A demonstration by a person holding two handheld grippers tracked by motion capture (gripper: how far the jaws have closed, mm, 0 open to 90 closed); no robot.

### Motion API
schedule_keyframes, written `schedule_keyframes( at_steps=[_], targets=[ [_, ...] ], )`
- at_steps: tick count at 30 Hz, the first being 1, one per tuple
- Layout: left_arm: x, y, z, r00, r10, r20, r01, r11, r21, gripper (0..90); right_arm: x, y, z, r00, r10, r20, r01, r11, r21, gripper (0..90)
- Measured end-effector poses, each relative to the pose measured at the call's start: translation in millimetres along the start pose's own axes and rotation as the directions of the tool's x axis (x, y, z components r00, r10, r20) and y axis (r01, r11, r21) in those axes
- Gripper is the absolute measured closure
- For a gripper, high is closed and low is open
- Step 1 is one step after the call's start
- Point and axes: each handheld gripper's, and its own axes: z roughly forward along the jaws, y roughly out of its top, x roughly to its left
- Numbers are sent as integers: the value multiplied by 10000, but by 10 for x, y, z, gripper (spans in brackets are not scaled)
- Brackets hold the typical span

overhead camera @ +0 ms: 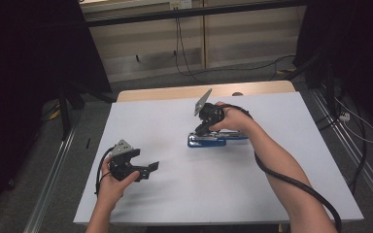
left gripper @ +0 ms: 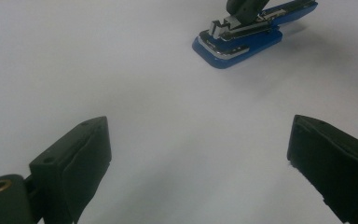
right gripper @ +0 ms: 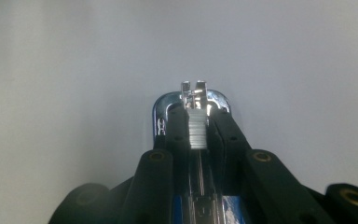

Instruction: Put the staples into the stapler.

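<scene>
A blue stapler lies right of the middle of the white table, its chrome nose pointing left. My right gripper comes down on it from above, jaws shut on the stapler's metal staple channel. In the right gripper view the jaws flank a strip of staples, with the chrome front beyond them. My left gripper is held near the front left of the table, open and with nothing in it. The left gripper view shows its wide-apart jaws aimed at the stapler farther off.
A strip of bare wood shows along the table's far edge. Cables trail over the floor behind, and metal rails run along both sides. Dark curtains hang at the left and right.
</scene>
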Motion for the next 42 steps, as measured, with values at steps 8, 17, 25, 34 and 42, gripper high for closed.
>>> schedule_keyframes(
  at_steps=[8,17,25,34,42],
  targets=[
    [6,-4,7,10000,-26,-4,26,10000,45,63,-10,6,23,9997,-220,-109,220,9998,25,795],
    [13,-11,10,10000,-62,-6,62,10000,78,64,-35,17,-18,9997,-219,-93,218,9997,-57,795],
    [13,-12,11,10000,-43,-22,44,9999,94,63,-44,17,11,9997,-234,-57,234,9997,-66,795],
    [19,-14,16,10000,-29,-7,29,9999,133,63,-46,15,42,9995,-273,-153,270,9995,-172,795],
    [21,-16,20,10000,-44,-14,44,9999,120,63,-41,21,56,9993,-336,-130,334,9993,-184,794]
  ],
)
